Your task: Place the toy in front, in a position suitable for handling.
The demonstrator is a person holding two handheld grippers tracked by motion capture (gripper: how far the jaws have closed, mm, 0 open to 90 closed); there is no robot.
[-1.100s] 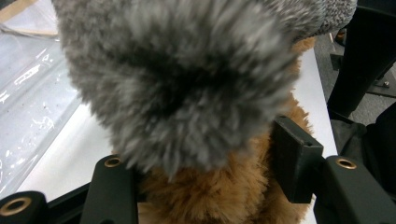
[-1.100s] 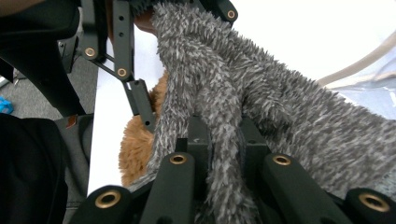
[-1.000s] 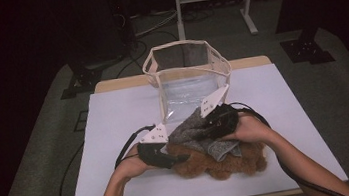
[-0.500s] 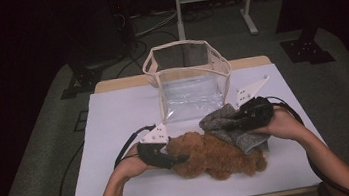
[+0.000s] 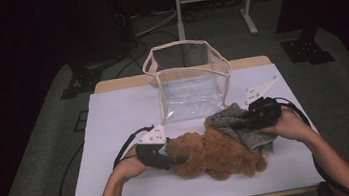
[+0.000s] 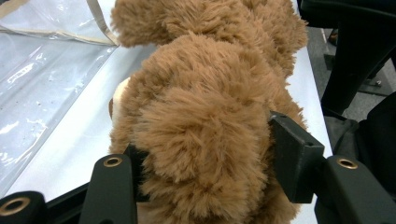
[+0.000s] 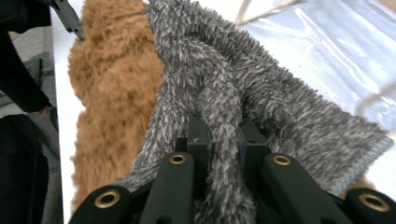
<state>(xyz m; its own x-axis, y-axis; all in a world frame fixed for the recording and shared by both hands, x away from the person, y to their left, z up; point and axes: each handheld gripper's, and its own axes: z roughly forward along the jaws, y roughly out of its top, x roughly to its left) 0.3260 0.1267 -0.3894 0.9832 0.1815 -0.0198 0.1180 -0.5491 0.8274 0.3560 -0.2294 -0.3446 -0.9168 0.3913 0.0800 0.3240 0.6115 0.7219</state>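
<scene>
Well, white surface [image 5: 115,120] w/ a clear plastic bag [image 5: 191,83] standing open at the far edge, middle. Brown plush toy [image 5: 214,153] lies near the front edge, curly fur, lumpy, stretched left to right. Grey fuzzy cloth [image 5: 231,121] is draped over its right end, stitched hem showing. Left gripper [image 6: 205,158] is clamped on the toy's left end, jaws part-closed w/ fur bulging between. Right gripper [image 7: 219,144] pinches a fold of the cloth, jaws nearly together. Bare room far left & front left; right side has a narrower strip.
</scene>
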